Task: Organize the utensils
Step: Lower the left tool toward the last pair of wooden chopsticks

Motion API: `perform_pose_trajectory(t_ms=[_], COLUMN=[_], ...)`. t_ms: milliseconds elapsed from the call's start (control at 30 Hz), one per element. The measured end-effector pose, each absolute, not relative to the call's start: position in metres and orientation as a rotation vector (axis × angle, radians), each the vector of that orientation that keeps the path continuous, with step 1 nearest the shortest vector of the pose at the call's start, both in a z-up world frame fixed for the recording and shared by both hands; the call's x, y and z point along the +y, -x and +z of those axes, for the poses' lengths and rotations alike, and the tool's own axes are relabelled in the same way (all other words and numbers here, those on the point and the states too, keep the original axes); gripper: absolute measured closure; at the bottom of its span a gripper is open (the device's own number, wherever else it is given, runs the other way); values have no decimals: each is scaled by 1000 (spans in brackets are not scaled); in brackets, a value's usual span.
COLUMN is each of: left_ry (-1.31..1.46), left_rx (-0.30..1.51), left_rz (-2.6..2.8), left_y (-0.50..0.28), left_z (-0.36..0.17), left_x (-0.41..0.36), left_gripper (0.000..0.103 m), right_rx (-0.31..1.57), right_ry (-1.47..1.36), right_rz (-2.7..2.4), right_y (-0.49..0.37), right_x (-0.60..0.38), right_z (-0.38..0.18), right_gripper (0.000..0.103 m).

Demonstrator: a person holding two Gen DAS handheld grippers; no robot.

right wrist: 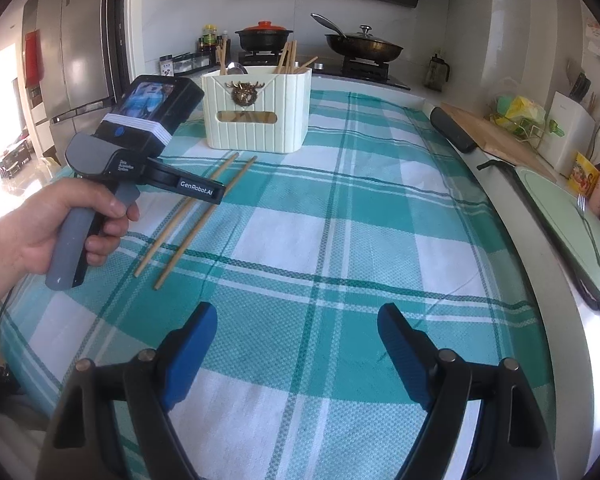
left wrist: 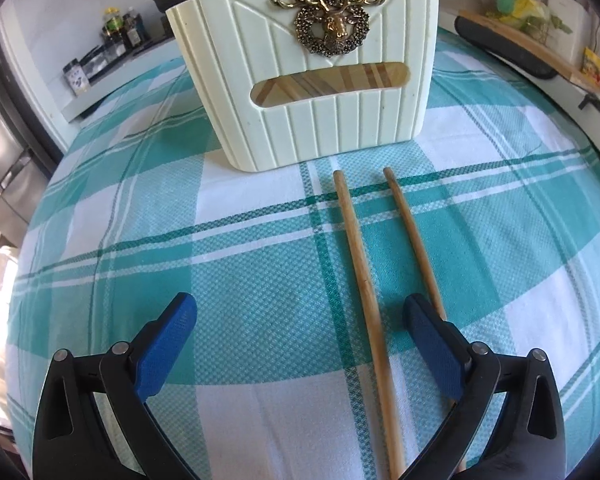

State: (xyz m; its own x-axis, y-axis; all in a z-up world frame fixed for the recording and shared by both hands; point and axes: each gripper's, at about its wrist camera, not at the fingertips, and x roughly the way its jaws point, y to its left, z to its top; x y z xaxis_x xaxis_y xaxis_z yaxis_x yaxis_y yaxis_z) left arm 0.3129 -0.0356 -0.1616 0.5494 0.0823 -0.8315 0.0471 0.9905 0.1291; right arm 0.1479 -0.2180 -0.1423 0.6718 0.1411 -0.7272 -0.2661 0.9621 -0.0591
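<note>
Two wooden chopsticks point(left wrist: 360, 272) lie side by side on the teal checked cloth, pointing at a cream utensil holder point(left wrist: 300, 80) with a brass deer badge. My left gripper point(left wrist: 300, 336) is open and low over the cloth; one chopstick lies between its fingers, the other runs under the right finger point(left wrist: 432, 340). In the right wrist view the chopsticks point(right wrist: 196, 216) lie left of centre, the holder point(right wrist: 256, 112) stands behind with chopsticks and a spoon in it, and the left gripper body point(right wrist: 140, 152) hovers over them. My right gripper point(right wrist: 298, 344) is open and empty.
A fridge point(right wrist: 72, 52) stands at the left. The stove at the back carries a clay pot point(right wrist: 264, 36) and a wok point(right wrist: 364, 46). A cutting board point(right wrist: 500, 136) and a pale tray with a fork point(right wrist: 588, 224) sit to the right of the cloth.
</note>
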Motion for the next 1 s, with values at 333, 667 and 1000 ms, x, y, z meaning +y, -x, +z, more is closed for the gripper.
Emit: perform_pose_trajectory(t_ms=[333, 667, 1000], left_ry=[-126, -66, 21], left_rx=[993, 1018, 1022], left_rz=[-36, -72, -187], left_y=[-287, -280, -299], left_z=[-160, -159, -143], left_x=[-18, 10, 30], left_gripper=[20, 18, 13], right_rx=[804, 877, 1027], right_ry=[165, 143, -107], right_rz=[235, 239, 313], right_y=[-151, -162, -239], right_x=[-216, -215, -207], right_z=[-143, -149, -149], right_gripper=[19, 19, 19])
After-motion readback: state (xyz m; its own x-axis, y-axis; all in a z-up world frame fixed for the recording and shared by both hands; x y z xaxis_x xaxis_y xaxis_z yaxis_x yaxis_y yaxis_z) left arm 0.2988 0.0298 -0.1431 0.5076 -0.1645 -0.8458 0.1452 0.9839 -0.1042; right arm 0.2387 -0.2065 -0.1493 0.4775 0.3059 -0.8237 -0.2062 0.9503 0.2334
